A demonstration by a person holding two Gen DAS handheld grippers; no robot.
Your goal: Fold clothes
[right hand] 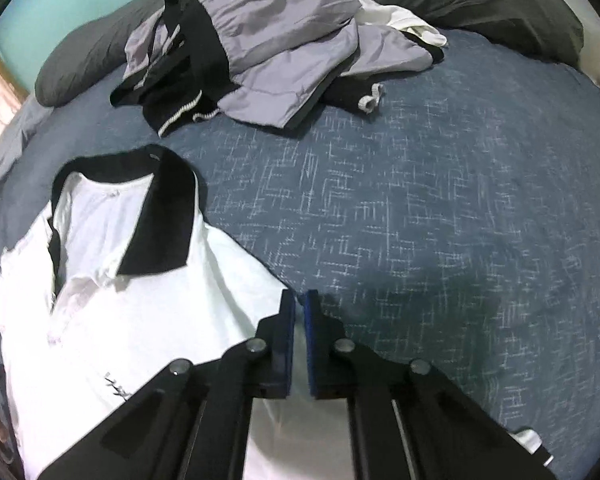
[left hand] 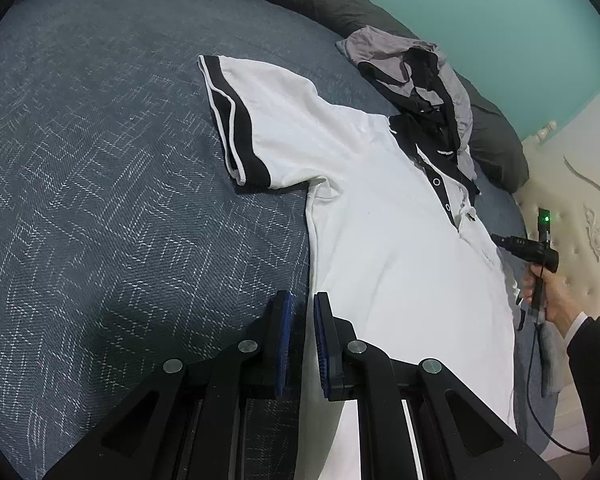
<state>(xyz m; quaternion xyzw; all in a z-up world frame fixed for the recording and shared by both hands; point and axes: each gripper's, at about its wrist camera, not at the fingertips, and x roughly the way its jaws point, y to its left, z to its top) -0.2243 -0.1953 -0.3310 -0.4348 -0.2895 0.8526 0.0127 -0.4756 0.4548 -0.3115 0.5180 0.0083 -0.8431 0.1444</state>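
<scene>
Right gripper (right hand: 299,300) at white polo shirt (right hand: 148,320), collar (right hand: 160,220) pointing towards pillows (right hand: 464,4).

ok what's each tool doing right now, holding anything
left tool: nearly closed at the white shirt's side edge; grip cannot be told.
right tool: closed on the shirt's edge.

bedspread (left hand: 100,160): blue, white-flecked, lying spread across the bed | pillows (right hand: 480,4): dark grey, resting along its far edge | wall (left hand: 480,8): teal, showing behind | headboard (left hand: 580,184): cream, ornamented, standing rightward
</scene>
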